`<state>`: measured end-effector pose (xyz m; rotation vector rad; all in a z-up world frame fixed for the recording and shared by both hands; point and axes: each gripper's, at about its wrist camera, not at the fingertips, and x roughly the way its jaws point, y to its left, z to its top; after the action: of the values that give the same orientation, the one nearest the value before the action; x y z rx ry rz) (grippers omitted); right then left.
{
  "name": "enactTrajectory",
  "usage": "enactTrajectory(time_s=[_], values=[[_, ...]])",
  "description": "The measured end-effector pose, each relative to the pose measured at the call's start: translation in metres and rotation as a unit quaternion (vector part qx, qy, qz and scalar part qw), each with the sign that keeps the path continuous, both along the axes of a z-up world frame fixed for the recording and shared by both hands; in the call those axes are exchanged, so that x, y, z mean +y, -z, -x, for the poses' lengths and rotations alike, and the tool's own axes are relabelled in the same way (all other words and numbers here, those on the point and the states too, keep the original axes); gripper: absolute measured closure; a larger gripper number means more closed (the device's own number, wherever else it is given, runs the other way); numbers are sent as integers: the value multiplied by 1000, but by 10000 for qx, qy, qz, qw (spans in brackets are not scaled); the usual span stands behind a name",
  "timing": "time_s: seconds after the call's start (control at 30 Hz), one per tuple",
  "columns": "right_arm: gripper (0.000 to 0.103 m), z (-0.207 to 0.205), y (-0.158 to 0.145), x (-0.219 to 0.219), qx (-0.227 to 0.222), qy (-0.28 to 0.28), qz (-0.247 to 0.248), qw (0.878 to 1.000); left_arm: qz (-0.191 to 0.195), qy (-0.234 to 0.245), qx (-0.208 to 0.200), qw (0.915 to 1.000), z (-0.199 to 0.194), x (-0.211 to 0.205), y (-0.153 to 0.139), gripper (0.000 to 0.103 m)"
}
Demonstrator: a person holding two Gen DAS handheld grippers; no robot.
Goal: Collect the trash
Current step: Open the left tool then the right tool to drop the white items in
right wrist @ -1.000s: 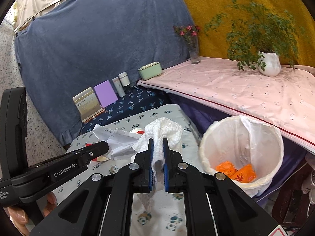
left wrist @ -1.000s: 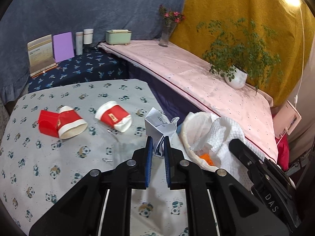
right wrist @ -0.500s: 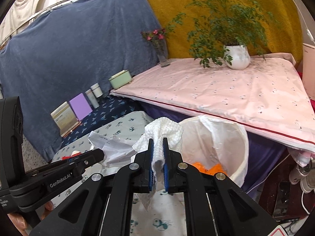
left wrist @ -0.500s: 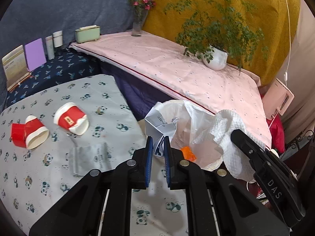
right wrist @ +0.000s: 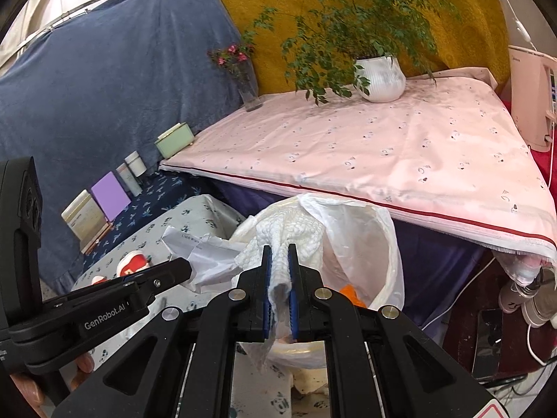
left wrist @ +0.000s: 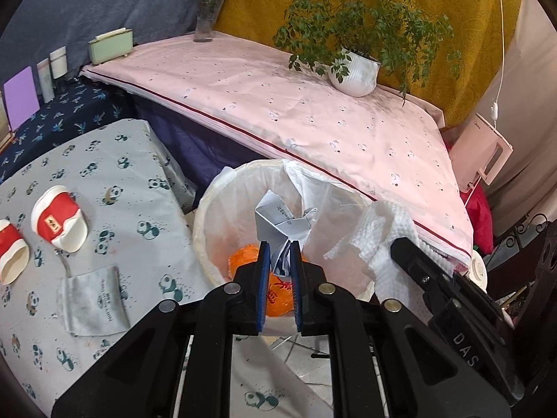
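My left gripper (left wrist: 279,249) is shut on a crumpled white paper (left wrist: 280,223) and holds it over the open mouth of the white-lined trash bin (left wrist: 222,188), which has orange wrappers (left wrist: 243,261) inside. My right gripper (right wrist: 279,252) is shut on a white paper towel (right wrist: 289,233) beside the same bin (right wrist: 390,244); the towel also shows in the left wrist view (left wrist: 379,240). On the panda-print table (left wrist: 115,174) lie two red-and-white paper cups (left wrist: 57,217) and a flat grey wrapper (left wrist: 92,301).
A pink-covered table (left wrist: 313,115) with a potted plant (left wrist: 355,73) and a flower vase (left wrist: 205,17) stands just behind the bin. A green box (left wrist: 109,45), bottles and a purple card (left wrist: 21,97) stand at the far left. Cables and plugs (right wrist: 522,299) lie right of the bin.
Both grippers have moved right from above the table to above the bin, still holding the crumpled paper and the paper towel. The cups and grey wrapper stayed on the table.
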<state>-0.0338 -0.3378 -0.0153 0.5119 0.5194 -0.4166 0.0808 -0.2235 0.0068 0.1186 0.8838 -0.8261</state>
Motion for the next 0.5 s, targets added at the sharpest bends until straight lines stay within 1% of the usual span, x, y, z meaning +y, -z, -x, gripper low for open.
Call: enactTrajectory(time_s=[0.1,0.13,0.17,0.23,0.33,0.43,0.5], values=[[95,-4,5,-6,53,27,-14,10000,81,-19,82,9999,-7,-6,3,89],[95,-7,7,-8,81,28,-12,10000,73,-35,82,9999,-9,-7,5,82],[95,-9,8,-10,95,23,-15,10000,61,-64,89,9999,-11,-8,5,73],[95,-14,11,-12,118,16,-17,9999,69,-144,79,9998,-14,-6,6,67],[95,-21,13,-13,144,-3,4,9999,28,-217,51,9997,-19,-2,9,61],[94,-28,14,-13,169,-32,19,9999,28,-326,76,9994,-25,6,11,58],[90,-32,14,-11,182,-36,35,9998,34,-430,91,9990,-30,12,12,53]])
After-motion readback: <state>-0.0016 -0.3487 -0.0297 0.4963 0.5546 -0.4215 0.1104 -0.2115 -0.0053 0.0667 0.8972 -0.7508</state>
